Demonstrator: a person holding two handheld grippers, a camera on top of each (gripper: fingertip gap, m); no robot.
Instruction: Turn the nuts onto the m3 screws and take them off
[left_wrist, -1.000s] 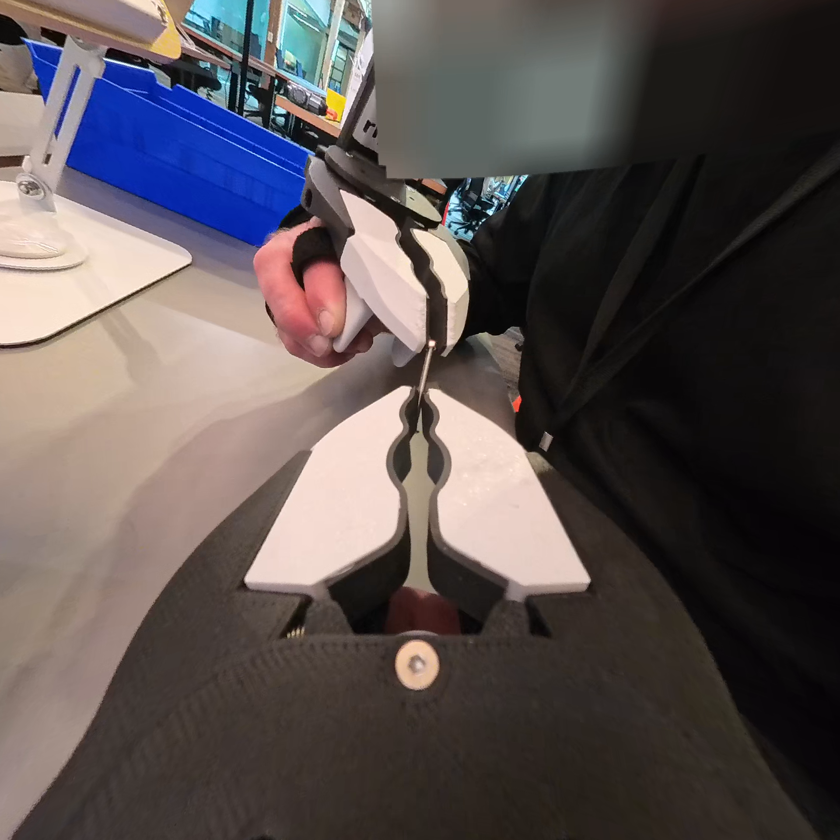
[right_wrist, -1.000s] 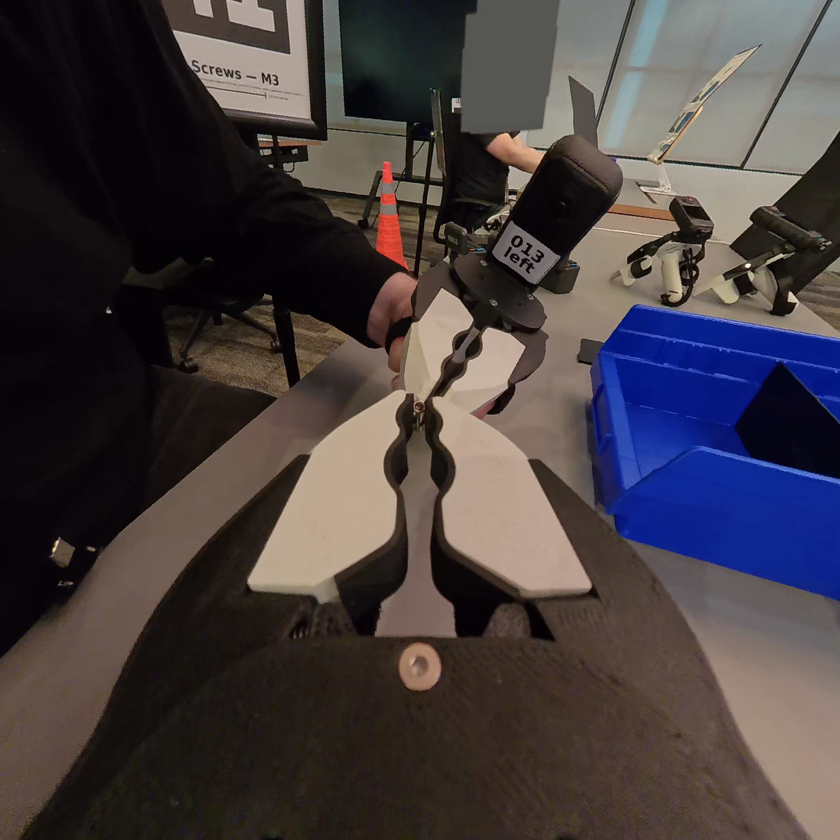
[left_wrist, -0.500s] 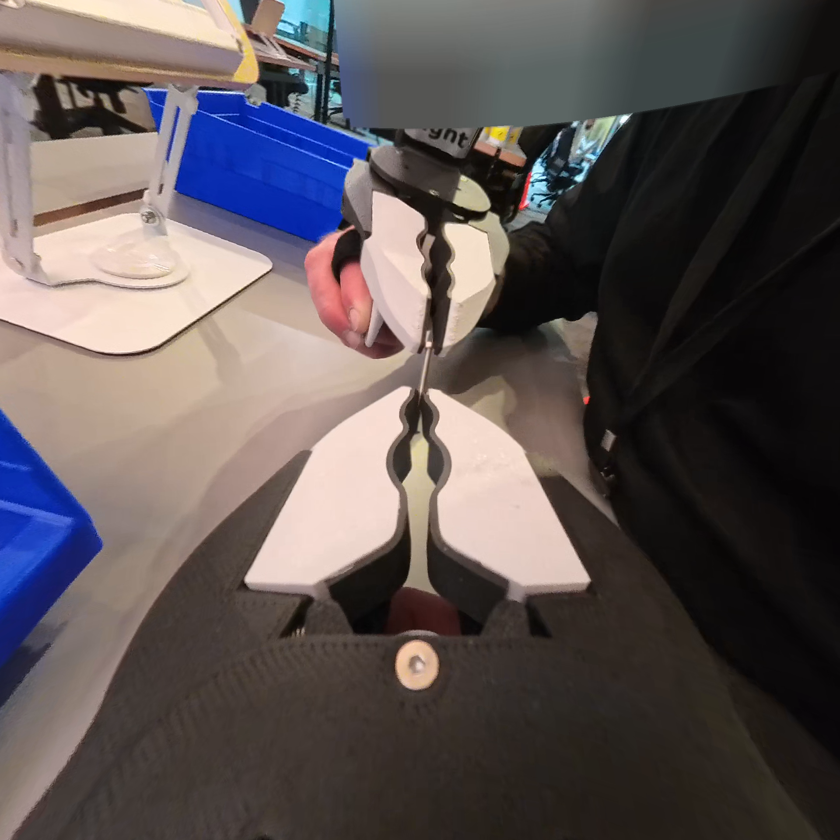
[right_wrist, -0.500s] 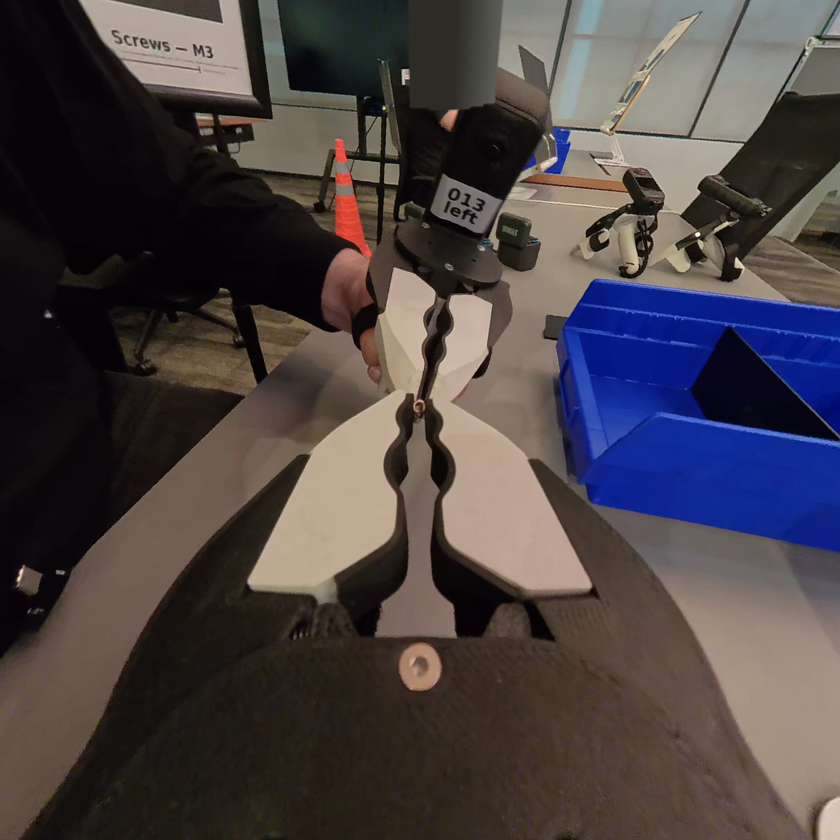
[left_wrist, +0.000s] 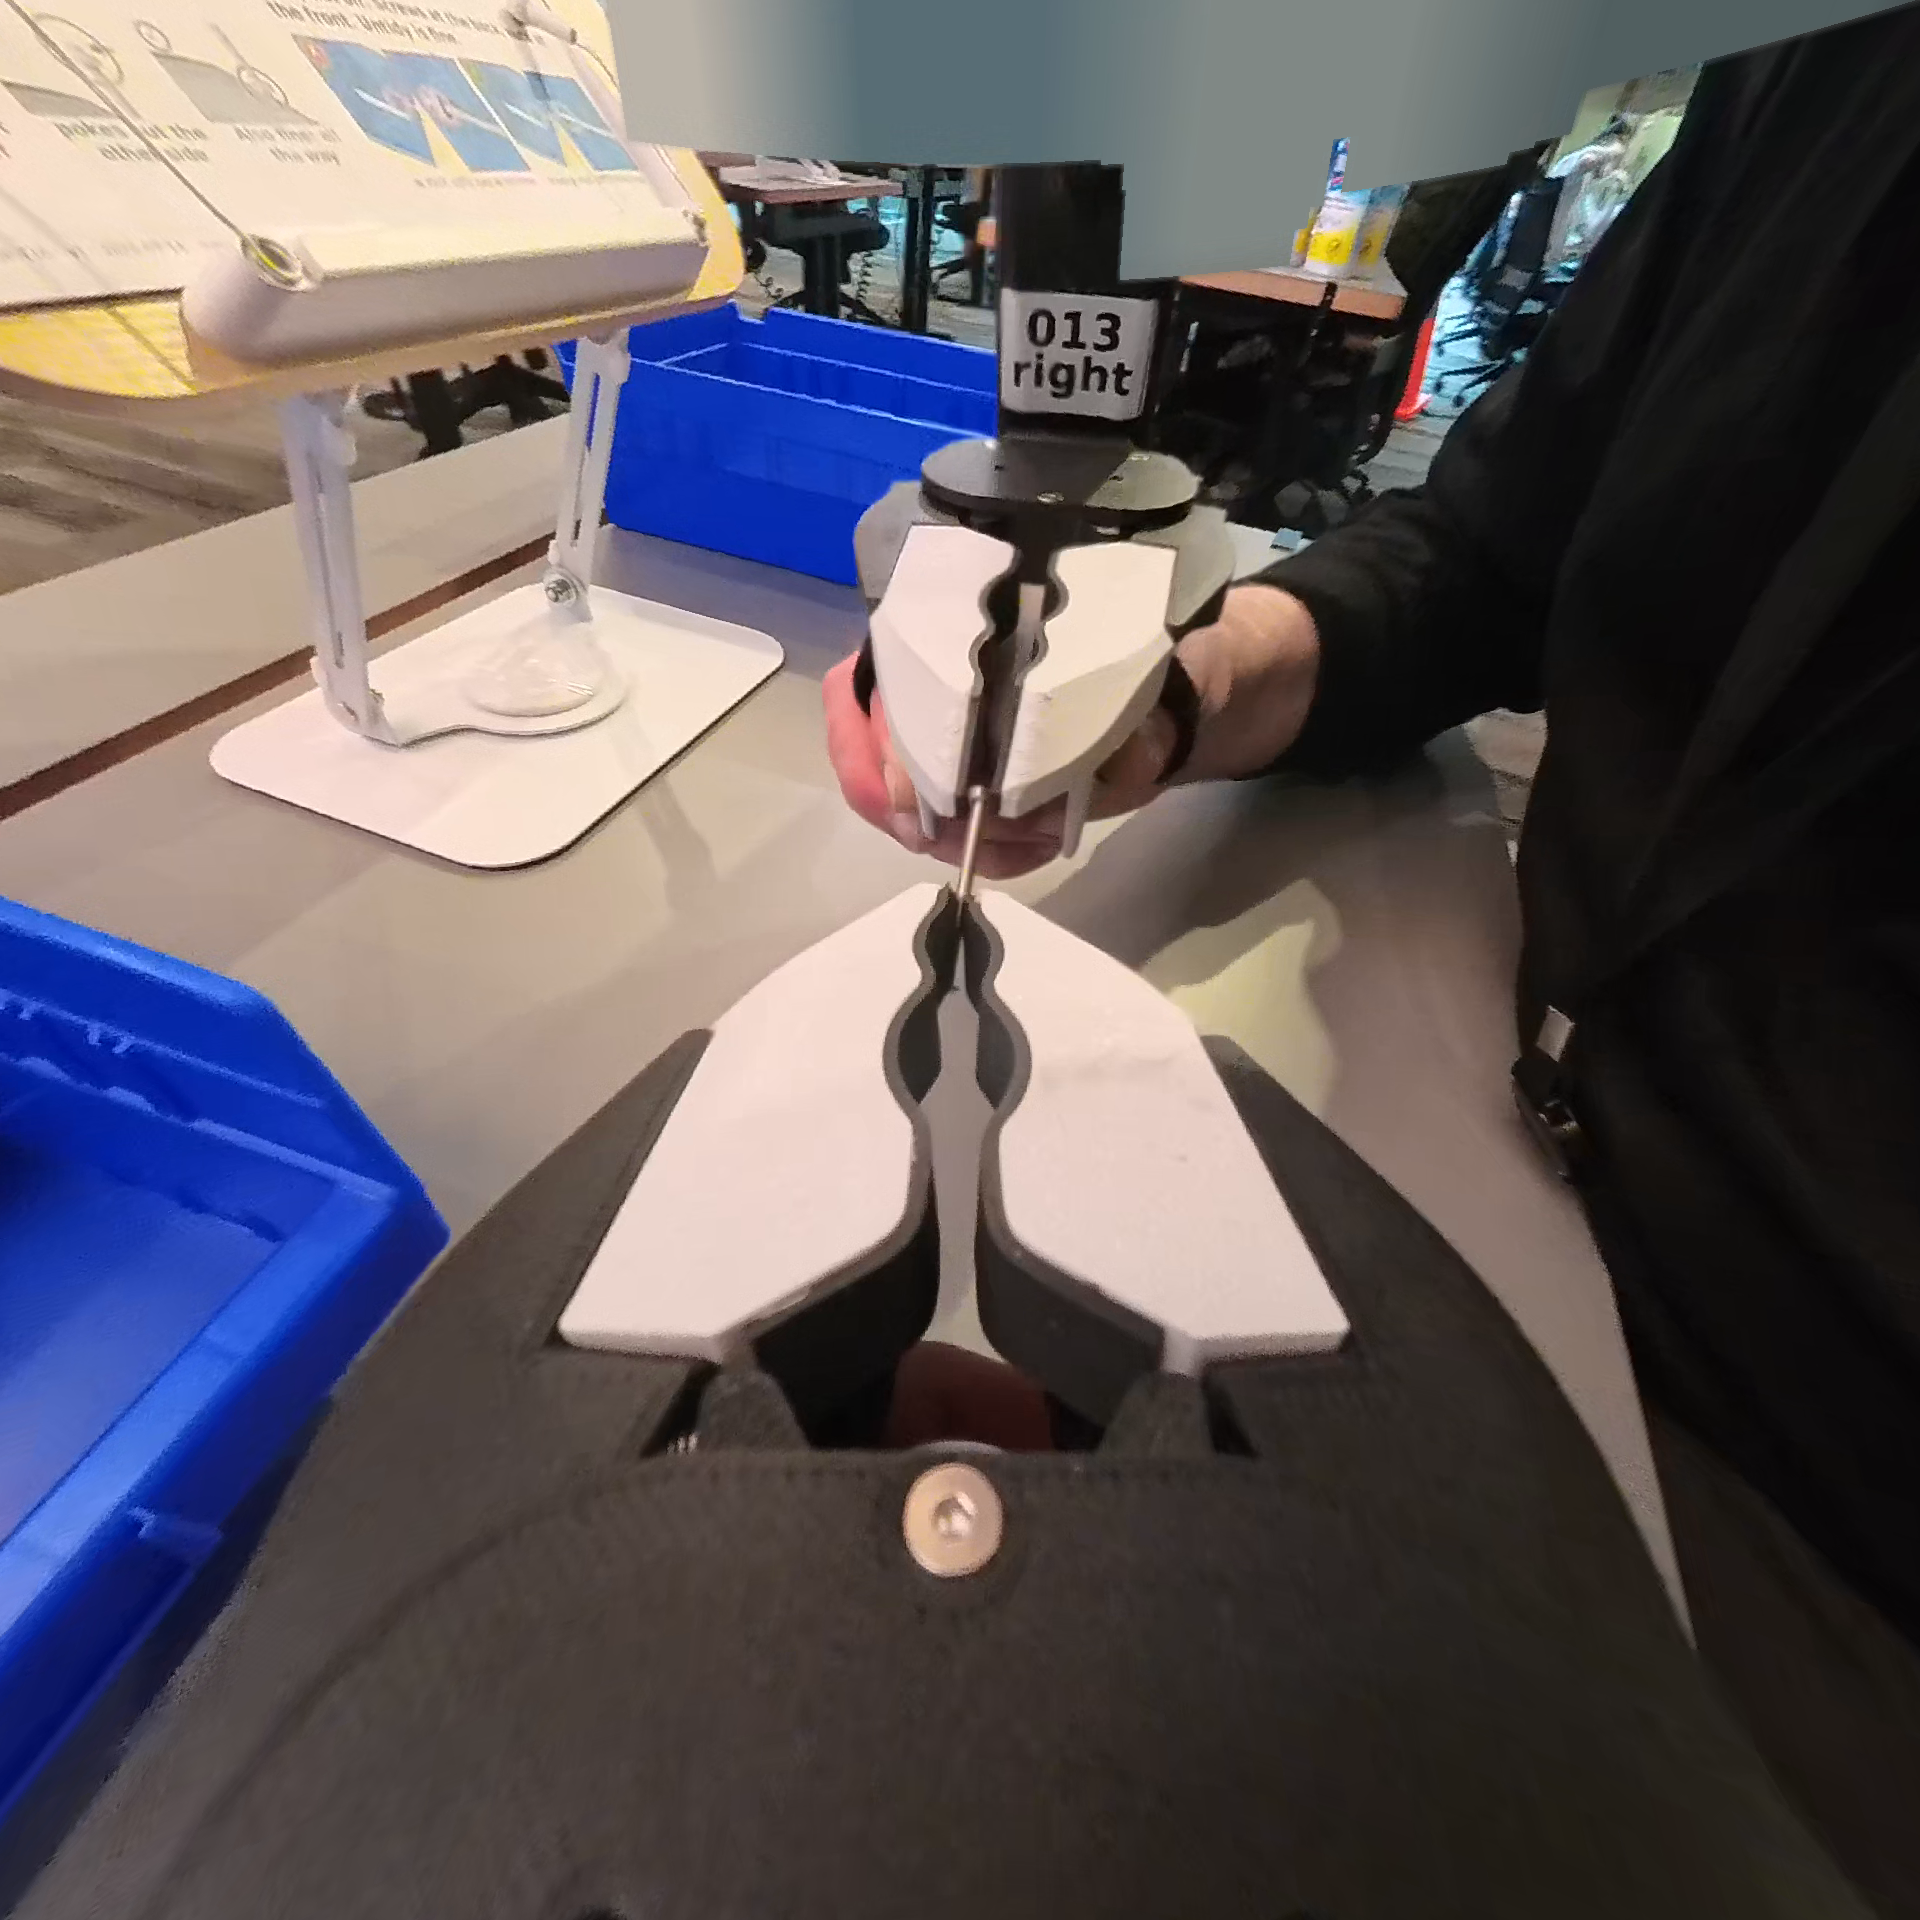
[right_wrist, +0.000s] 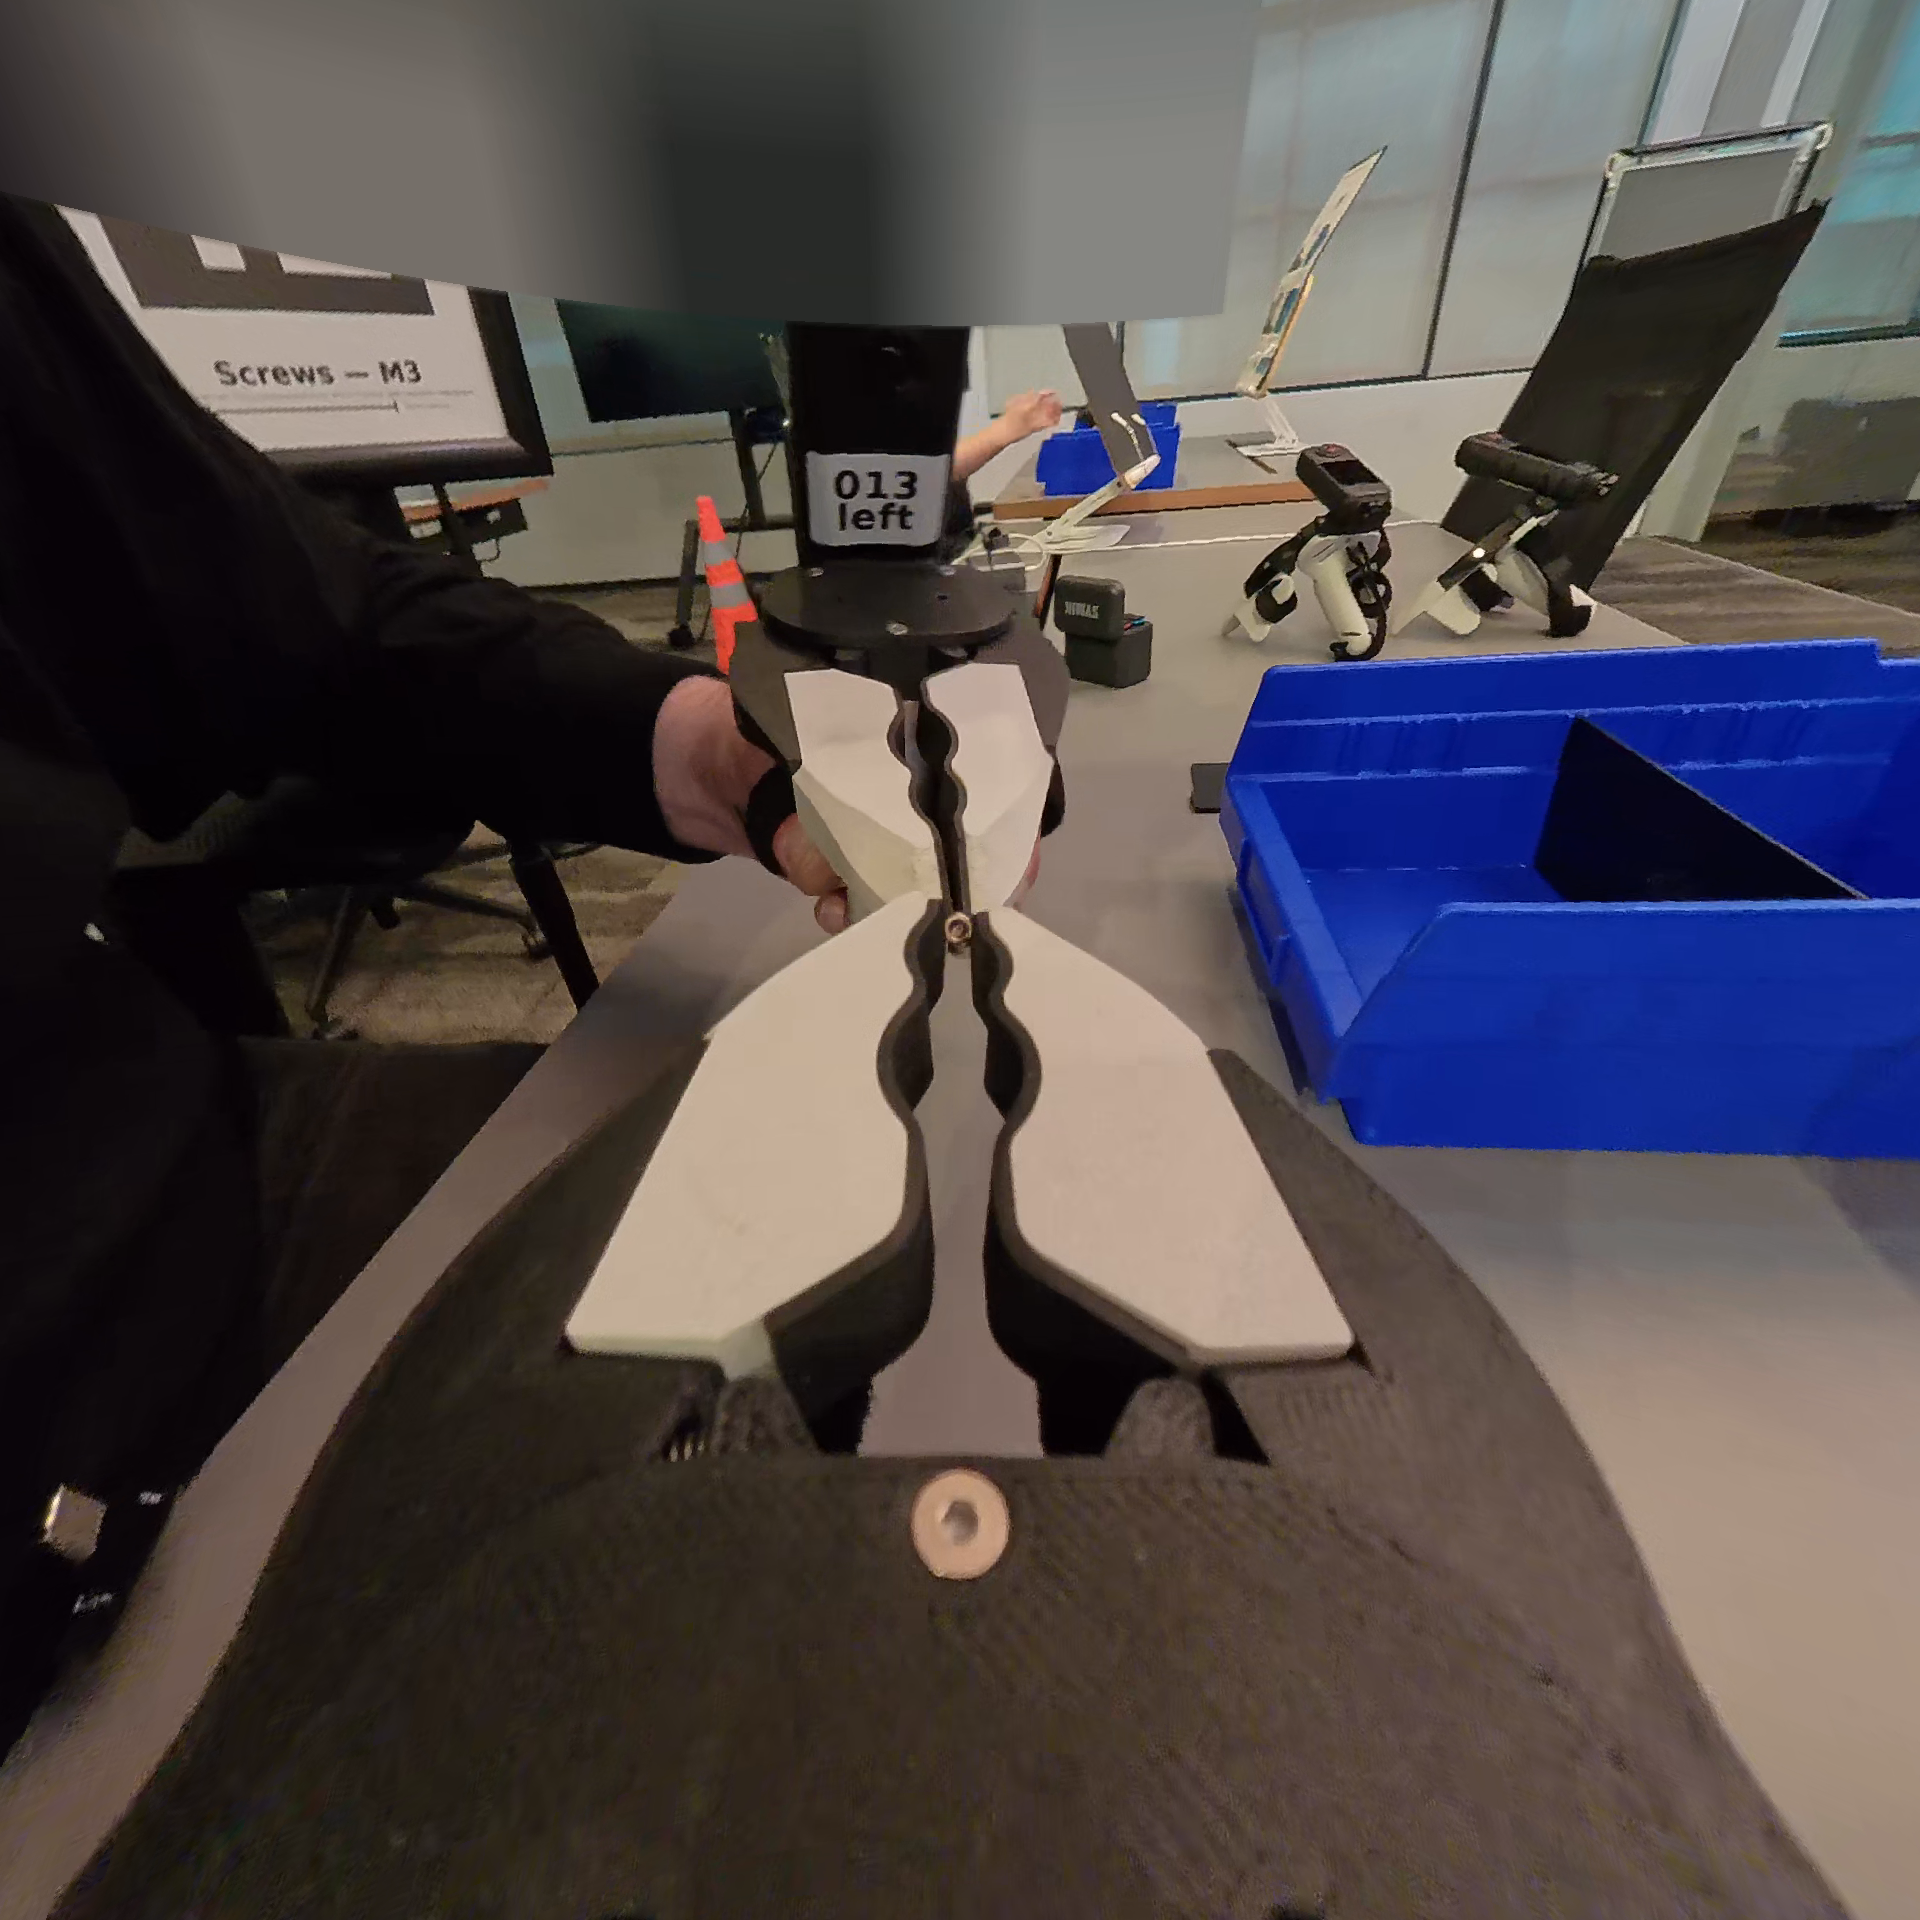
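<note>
At frame centre the right gripper (left_wrist: 971, 805) pinches the screw (left_wrist: 968, 854) by its head end while the left gripper (left_wrist: 958, 906), jaws pressed together, nips the shaft's tip where the nut (right_wrist: 957, 928) sits, above the grey table (left_wrist: 499, 966).

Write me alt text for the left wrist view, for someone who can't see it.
The left gripper, shut, meets the tip of a thin metal screw that the right gripper, held by a hand, grips from the far side above a grey table. A blue bin sits at near left, another blue bin and a white document stand behind.
</note>
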